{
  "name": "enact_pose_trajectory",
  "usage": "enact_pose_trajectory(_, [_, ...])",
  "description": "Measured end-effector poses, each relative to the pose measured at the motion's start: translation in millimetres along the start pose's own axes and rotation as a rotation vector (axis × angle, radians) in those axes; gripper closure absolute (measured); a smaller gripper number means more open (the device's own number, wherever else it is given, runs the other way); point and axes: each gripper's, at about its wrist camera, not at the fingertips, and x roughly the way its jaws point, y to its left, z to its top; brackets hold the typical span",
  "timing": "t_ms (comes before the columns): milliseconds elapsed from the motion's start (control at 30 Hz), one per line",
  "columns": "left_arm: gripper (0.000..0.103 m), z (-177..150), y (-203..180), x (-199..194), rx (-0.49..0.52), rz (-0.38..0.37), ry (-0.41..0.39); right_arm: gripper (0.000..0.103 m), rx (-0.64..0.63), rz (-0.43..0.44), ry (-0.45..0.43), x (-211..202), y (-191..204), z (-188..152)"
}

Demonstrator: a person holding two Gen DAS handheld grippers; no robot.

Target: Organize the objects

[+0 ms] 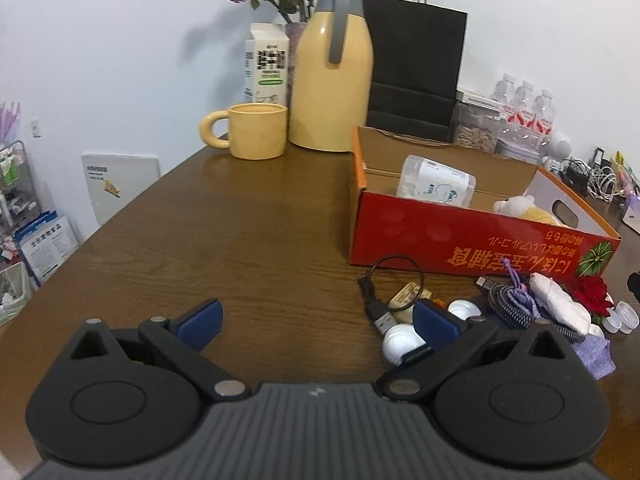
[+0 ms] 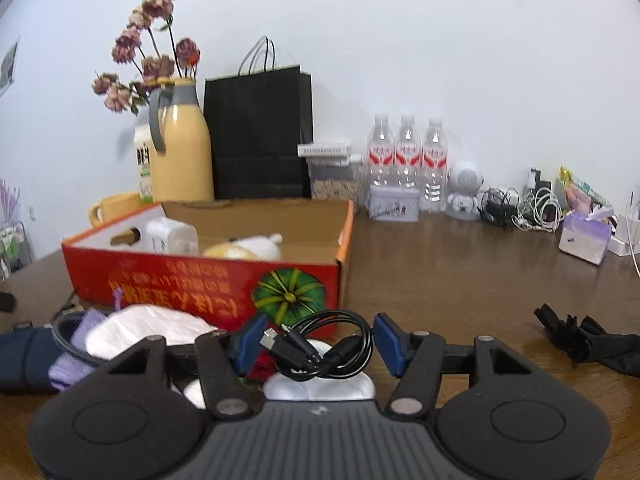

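A red cardboard box (image 1: 460, 240) lies on the wooden table and holds a white packet (image 1: 438, 182) and a plush toy (image 1: 524, 208). In front of it lies a heap of small items: a black USB cable (image 1: 380, 296), white round cases (image 1: 400, 340), a braided cable (image 1: 512, 300) and a white pouch (image 1: 560, 300). My left gripper (image 1: 316, 320) is open and empty, left of the heap. My right gripper (image 2: 320, 344) is open, its fingers on either side of a coiled black cable (image 2: 324, 348) lying on a white case (image 2: 320, 388), in front of the box (image 2: 208, 280).
A yellow mug (image 1: 256, 130), yellow thermos (image 1: 332, 68), milk carton (image 1: 266, 64) and black paper bag (image 1: 416, 60) stand behind the box. Water bottles (image 2: 406, 156), a small speaker (image 2: 464, 190), tangled cables (image 2: 520, 204) and a tissue box (image 2: 584, 236) line the wall. A black cloth (image 2: 588, 340) lies to the right.
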Motion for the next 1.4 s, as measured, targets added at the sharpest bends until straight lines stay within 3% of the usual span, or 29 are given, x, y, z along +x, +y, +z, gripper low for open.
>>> enact_pose_trajectory(533, [0.0,17.0,-12.1,70.7,-0.031,-0.114,0.097,0.045,-0.042,-0.026,-0.024,0.6,20.5,1.9])
enact_pose_trajectory(567, [0.005,16.6,-10.8,70.2,-0.036,-0.12,0.092,0.045,-0.046,-0.026,-0.025,0.5,21.7,1.6])
enact_pose_trajectory(667, [0.03,14.9,-7.9,65.9,-0.047,-0.152,0.07,0.045,-0.049,-0.027,-0.027,0.5,22.8,1.8])
enact_pose_trajectory(700, [0.043,14.3,-7.5,64.8,-0.049,-0.161,0.067,0.045,-0.049,-0.03,-0.029,0.4,23.0,1.7])
enact_pose_trajectory(767, [0.057,13.4,-7.3,63.1,-0.052,-0.168,0.064,0.045,-0.049,-0.034,-0.031,0.0,23.7,1.7])
enact_pose_trajectory(867, [0.066,12.2,-7.8,58.3,-0.052,-0.17,0.042,0.045,-0.051,-0.038,-0.033,-0.5,24.1,1.7])
enact_pose_trajectory(1400, [0.069,23.3,-13.0,12.0,0.001,-0.157,-0.118,0.045,-0.095,-0.017,-0.101,-8.0,35.8,5.7])
